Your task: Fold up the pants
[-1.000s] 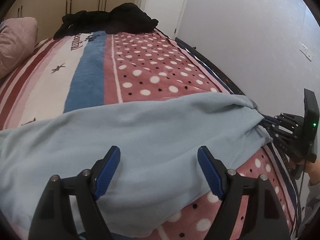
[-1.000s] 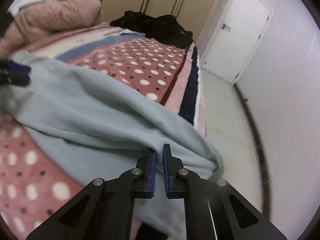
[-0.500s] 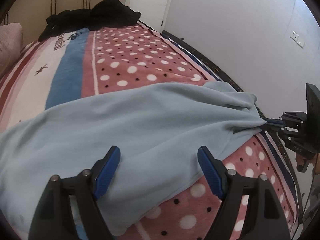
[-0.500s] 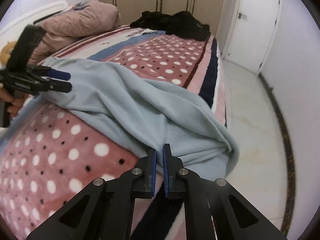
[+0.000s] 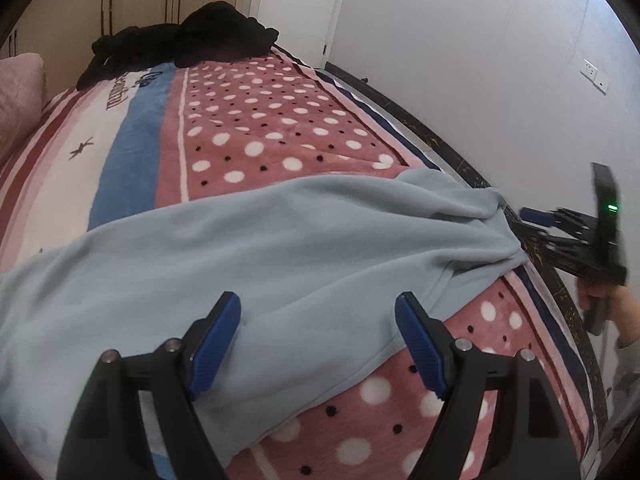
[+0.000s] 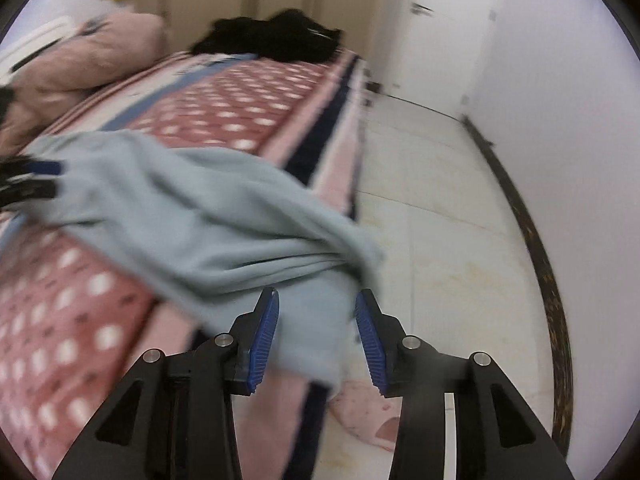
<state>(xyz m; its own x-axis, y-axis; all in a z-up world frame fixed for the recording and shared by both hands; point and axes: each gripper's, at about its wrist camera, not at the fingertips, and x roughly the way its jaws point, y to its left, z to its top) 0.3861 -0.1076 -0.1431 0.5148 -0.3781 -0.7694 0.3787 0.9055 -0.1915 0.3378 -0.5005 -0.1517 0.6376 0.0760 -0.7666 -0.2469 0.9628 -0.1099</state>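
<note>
Progress looks early to middling: you have the light blue fleece pants [image 5: 256, 256] spread in one long band across the pink polka-dot plush blanket [image 5: 264, 128] on the bed, but I see no crisp fold in them. One end is bunched in soft ridges at the bed's edge and droops over the side toward the pale tiled floor [image 6: 440, 184]. Whether the two legs are already stacked on each other I cannot tell; the fabric reads as one thick layer with a rumpled end. By my judgement you must flatten that bunched end and then bring one end over the other.

Your left gripper [image 5: 318, 320] hovers with its jaws standing wide and empty; the pants lie just beyond and beneath its blue fingertips [image 5: 224, 312], with their near hem running under the right-hand pad, and I see no contact.

Your right gripper [image 6: 316, 316] has its jaws opening at this moment. The overhanging end of the pants hangs between the blue pads [image 6: 264, 332], yet neither pad appears to press on it, so you are not holding the cloth. The right-hand view is smeared by motion, so take that with care.

The heap of black clothing [image 5: 188, 44] at the far end of the bed lies well apart from the pants.
</note>
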